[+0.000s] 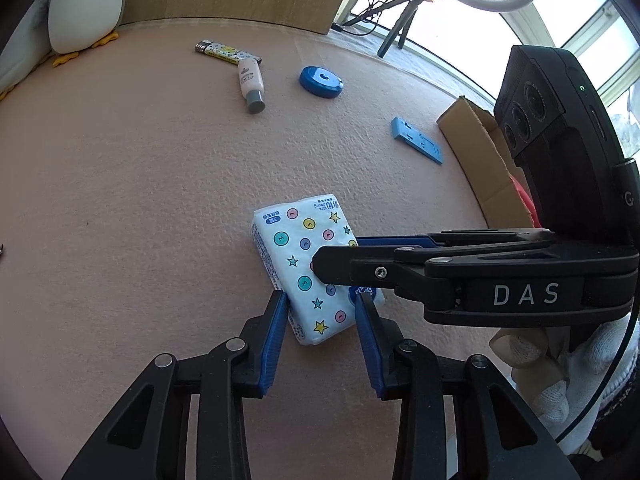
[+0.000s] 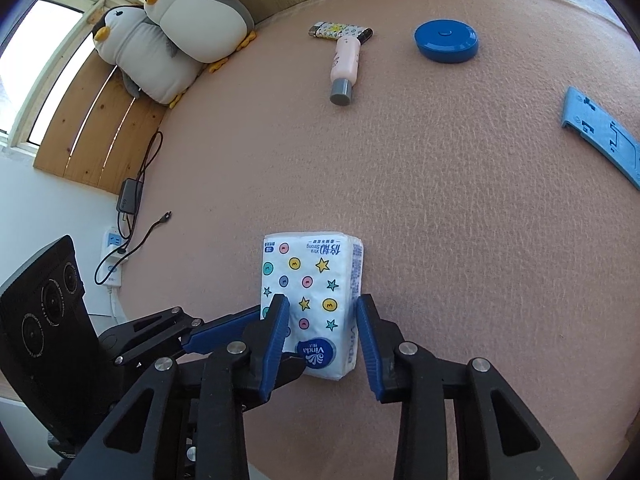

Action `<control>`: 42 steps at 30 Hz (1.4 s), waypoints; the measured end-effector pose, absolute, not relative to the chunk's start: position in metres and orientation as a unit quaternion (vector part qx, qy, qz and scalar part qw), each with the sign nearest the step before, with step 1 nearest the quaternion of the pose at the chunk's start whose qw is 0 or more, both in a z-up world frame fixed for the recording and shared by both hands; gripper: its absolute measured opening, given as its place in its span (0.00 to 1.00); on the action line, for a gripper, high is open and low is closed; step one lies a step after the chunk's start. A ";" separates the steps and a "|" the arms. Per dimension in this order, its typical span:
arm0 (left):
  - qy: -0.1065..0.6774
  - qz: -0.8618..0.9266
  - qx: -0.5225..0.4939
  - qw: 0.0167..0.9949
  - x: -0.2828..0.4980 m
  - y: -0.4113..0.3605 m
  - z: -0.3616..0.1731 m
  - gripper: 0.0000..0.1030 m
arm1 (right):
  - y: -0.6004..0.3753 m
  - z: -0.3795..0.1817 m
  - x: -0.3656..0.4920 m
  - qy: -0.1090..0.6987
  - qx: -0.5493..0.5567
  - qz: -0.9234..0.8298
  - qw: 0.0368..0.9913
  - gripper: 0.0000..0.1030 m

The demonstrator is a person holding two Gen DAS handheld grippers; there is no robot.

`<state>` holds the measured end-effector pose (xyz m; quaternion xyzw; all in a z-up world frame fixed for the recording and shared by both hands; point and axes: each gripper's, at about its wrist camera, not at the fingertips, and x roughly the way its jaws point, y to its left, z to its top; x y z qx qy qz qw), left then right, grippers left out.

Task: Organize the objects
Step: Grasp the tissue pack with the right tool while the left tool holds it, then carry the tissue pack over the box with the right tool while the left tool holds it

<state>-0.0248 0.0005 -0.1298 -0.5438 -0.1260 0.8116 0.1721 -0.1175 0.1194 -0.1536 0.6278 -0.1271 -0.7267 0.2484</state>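
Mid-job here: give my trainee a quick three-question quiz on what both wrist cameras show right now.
1. True or false: the tissue pack lies flat on the pink surface.
2. Which item touches the lighter? A) blue round case B) pink bottle C) blue flat plastic piece
3. Fill in: both grippers' jaws stand ___ around the tissue pack.

Key:
1. True.
2. B.
3. Open: the left gripper and right gripper straddle the pack's near end, not clamped.
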 end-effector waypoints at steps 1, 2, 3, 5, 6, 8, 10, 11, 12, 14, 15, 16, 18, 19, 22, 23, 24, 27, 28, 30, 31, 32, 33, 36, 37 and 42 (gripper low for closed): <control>-0.125 0.812 -0.543 0.173 -0.024 0.003 -0.128 0.37 | 0.120 -0.153 -0.117 -0.126 0.626 -0.729 0.247 0.31; -0.124 0.813 -0.541 0.175 -0.024 0.006 -0.125 0.37 | 0.122 -0.152 -0.116 -0.126 0.625 -0.730 0.246 0.31; -0.122 0.815 -0.538 0.178 -0.025 0.010 -0.123 0.37 | 0.124 -0.151 -0.115 -0.129 0.623 -0.732 0.244 0.31; -0.117 0.817 -0.533 0.185 -0.026 0.018 -0.116 0.37 | 0.132 -0.146 -0.112 -0.137 0.617 -0.736 0.241 0.31; -0.115 0.819 -0.530 0.188 -0.026 0.022 -0.112 0.37 | 0.136 -0.143 -0.111 -0.140 0.613 -0.740 0.238 0.31; -0.109 0.822 -0.523 0.198 -0.028 0.035 -0.104 0.37 | 0.147 -0.135 -0.107 -0.144 0.604 -0.749 0.232 0.31; -0.102 0.825 -0.514 0.210 -0.030 0.050 -0.094 0.37 | 0.159 -0.126 -0.103 -0.146 0.593 -0.759 0.225 0.31; -0.098 0.826 -0.511 0.216 -0.031 0.058 -0.090 0.37 | 0.166 -0.121 -0.101 -0.148 0.588 -0.764 0.222 0.31; -0.095 0.827 -0.507 0.223 -0.032 0.067 -0.086 0.37 | 0.174 -0.116 -0.099 -0.151 0.582 -0.769 0.217 0.31; -0.086 0.828 -0.500 0.238 -0.039 0.092 -0.079 0.36 | 0.191 -0.107 -0.094 -0.159 0.571 -0.779 0.206 0.31; -0.081 0.828 -0.498 0.246 -0.041 0.101 -0.076 0.36 | 0.201 -0.103 -0.091 -0.163 0.566 -0.783 0.200 0.31; -0.075 0.828 -0.494 0.254 -0.042 0.114 -0.072 0.36 | 0.211 -0.099 -0.088 -0.167 0.560 -0.788 0.193 0.31; -0.065 0.827 -0.489 0.270 -0.043 0.135 -0.066 0.36 | 0.232 -0.091 -0.082 -0.174 0.550 -0.798 0.177 0.31; -0.061 0.826 -0.486 0.277 -0.045 0.148 -0.064 0.36 | 0.242 -0.087 -0.078 -0.177 0.545 -0.802 0.169 0.31; -0.050 0.823 -0.480 0.300 -0.048 0.184 -0.057 0.36 | 0.273 -0.078 -0.068 -0.185 0.531 -0.814 0.146 0.31; -0.047 0.821 -0.478 0.307 -0.049 0.194 -0.055 0.37 | 0.283 -0.076 -0.066 -0.189 0.528 -0.816 0.139 0.31; -0.043 0.820 -0.476 0.313 -0.050 0.204 -0.054 0.36 | 0.294 -0.073 -0.062 -0.193 0.524 -0.819 0.132 0.31; -0.032 0.816 -0.472 0.332 -0.053 0.234 -0.050 0.36 | 0.322 -0.068 -0.055 -0.206 0.514 -0.825 0.112 0.31; -0.029 0.815 -0.471 0.337 -0.054 0.244 -0.050 0.36 | 0.331 -0.067 -0.052 -0.208 0.510 -0.828 0.104 0.31; -0.022 0.812 -0.469 0.347 -0.057 0.263 -0.049 0.36 | 0.349 -0.065 -0.047 -0.212 0.504 -0.832 0.091 0.31; -0.019 0.811 -0.468 0.351 -0.058 0.272 -0.050 0.36 | 0.358 -0.064 -0.045 -0.214 0.502 -0.834 0.085 0.31; -0.015 0.810 -0.467 0.355 -0.060 0.281 -0.050 0.36 | 0.366 -0.063 -0.044 -0.215 0.499 -0.835 0.079 0.31; -0.012 0.810 -0.465 0.358 -0.062 0.288 -0.051 0.36 | 0.373 -0.062 -0.043 -0.217 0.497 -0.837 0.074 0.31; -0.007 0.809 -0.463 0.364 -0.070 0.309 -0.053 0.36 | 0.395 -0.060 -0.042 -0.217 0.492 -0.841 0.059 0.31; -0.006 0.809 -0.462 0.365 -0.073 0.316 -0.053 0.36 | 0.400 -0.059 -0.044 -0.214 0.491 -0.842 0.055 0.31; -0.005 0.815 -0.454 0.360 -0.091 0.337 -0.053 0.36 | 0.423 -0.053 -0.054 -0.204 0.483 -0.851 0.043 0.31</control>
